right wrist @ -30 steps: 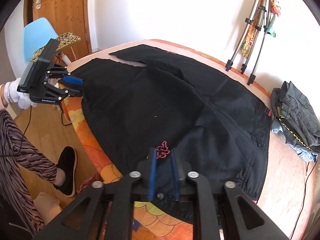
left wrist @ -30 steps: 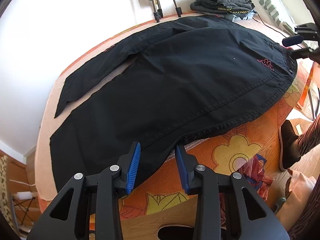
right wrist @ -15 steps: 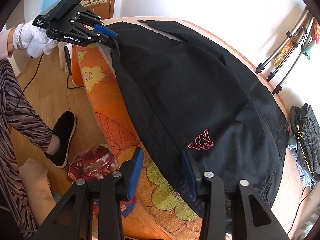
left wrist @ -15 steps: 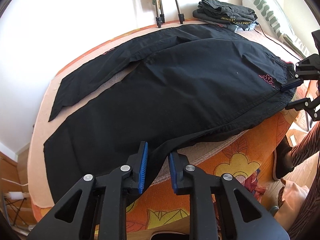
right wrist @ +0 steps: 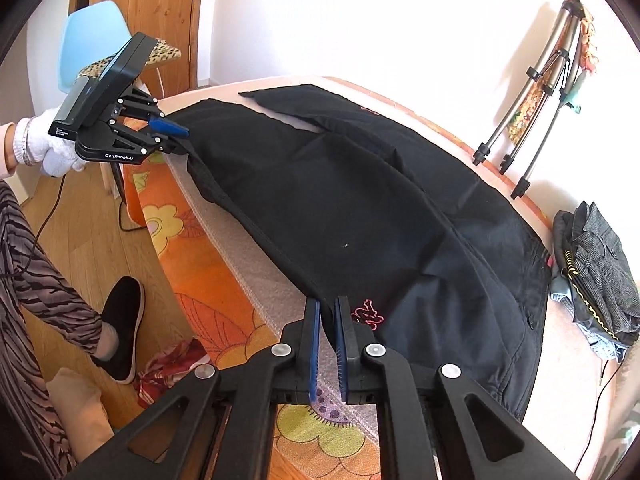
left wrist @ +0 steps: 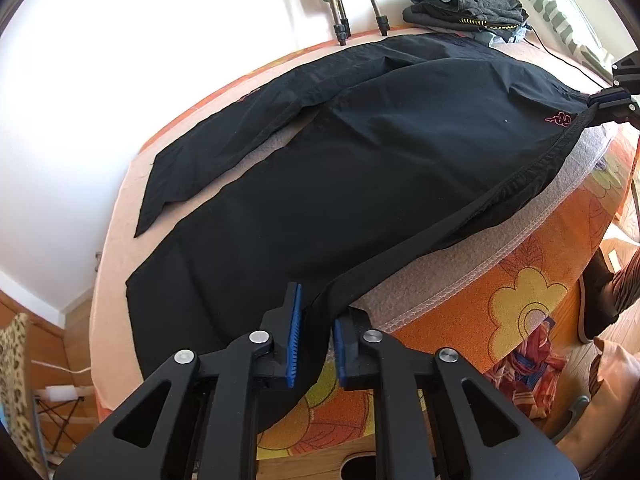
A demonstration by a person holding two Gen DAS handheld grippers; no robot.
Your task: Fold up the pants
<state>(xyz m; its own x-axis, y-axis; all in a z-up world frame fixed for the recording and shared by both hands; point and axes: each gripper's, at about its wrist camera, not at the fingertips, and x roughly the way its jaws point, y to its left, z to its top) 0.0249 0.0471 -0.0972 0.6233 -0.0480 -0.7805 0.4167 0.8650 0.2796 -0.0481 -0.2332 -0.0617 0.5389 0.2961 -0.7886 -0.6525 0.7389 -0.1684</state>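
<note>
Black pants (left wrist: 360,168) lie spread across the bed, legs to the left, waist to the right; they also show in the right wrist view (right wrist: 360,208). My left gripper (left wrist: 314,344) is shut on the near side seam of the lower leg. My right gripper (right wrist: 326,332) is shut on the same near edge by the waist, next to the pink logo (right wrist: 366,314). The near edge is lifted taut between the two grippers. The left gripper also shows in the right wrist view (right wrist: 176,136), and the right gripper shows at the right edge of the left wrist view (left wrist: 600,100).
The bed has an orange flowered cover (left wrist: 520,300). A pile of folded grey clothes (right wrist: 596,264) sits beyond the waist. Tripod legs (right wrist: 520,152) lean on the wall. My foot in a black shoe (right wrist: 120,320) stands on the wooden floor. A blue chair (right wrist: 92,40) is near the door.
Both grippers have closed on the near edge of the pants. The right gripper was open half a second ago. The edge is now raised and taut off the bed.
</note>
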